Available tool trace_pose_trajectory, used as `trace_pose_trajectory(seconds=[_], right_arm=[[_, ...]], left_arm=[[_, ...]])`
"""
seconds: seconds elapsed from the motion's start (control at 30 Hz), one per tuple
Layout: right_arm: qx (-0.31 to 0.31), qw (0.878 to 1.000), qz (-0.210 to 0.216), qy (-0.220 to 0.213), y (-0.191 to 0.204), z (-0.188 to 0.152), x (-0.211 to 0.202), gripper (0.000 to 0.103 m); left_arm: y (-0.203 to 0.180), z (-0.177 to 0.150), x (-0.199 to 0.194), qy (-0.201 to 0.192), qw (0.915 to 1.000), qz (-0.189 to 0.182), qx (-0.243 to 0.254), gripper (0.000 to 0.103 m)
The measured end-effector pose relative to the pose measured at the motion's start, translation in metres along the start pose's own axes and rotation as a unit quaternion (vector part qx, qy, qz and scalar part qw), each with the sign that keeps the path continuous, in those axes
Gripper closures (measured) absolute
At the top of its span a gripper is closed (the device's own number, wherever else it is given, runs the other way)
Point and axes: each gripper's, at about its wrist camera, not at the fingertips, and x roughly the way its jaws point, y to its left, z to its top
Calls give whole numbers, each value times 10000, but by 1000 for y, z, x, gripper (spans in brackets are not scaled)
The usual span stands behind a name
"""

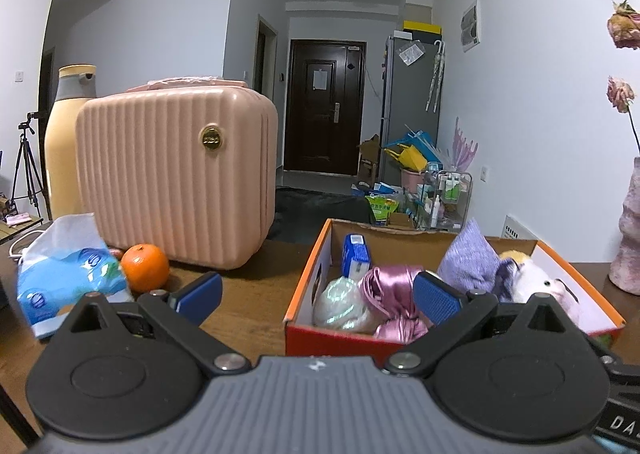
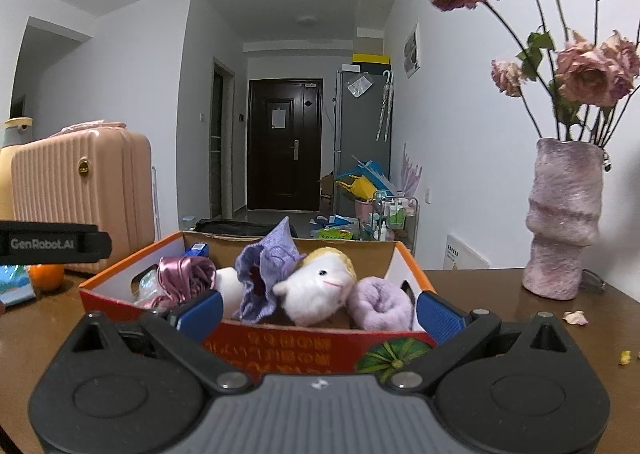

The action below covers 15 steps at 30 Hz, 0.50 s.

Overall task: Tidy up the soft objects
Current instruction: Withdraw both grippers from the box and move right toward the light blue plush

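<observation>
I see a dark wooden table (image 2: 500,294) in a white-walled room, a dark door (image 2: 285,143) at 12 o'clock down the hallway. My left gripper (image 1: 316,294) and right gripper (image 2: 318,312) both have jaws spread, holding nothing. The orange-rimmed cardboard box (image 2: 280,346) holds the soft things: a fluffy white plush (image 2: 320,290), knitted purple cloth (image 2: 260,274), shiny pink satin (image 1: 390,290). A ribbed pink case (image 1: 176,173) stands at 10 o'clock, a rough pink vase (image 2: 564,221) at 2.
</observation>
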Motion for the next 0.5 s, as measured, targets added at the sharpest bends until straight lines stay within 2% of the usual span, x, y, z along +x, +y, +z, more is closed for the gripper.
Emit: trace_pose_trajectory(seconds=[0.5], right_arm=[[-74, 9997, -177, 168, -31, -20, -65, 0]], left_arm=[[13, -24, -60, 220, 9997, -69, 64, 0]])
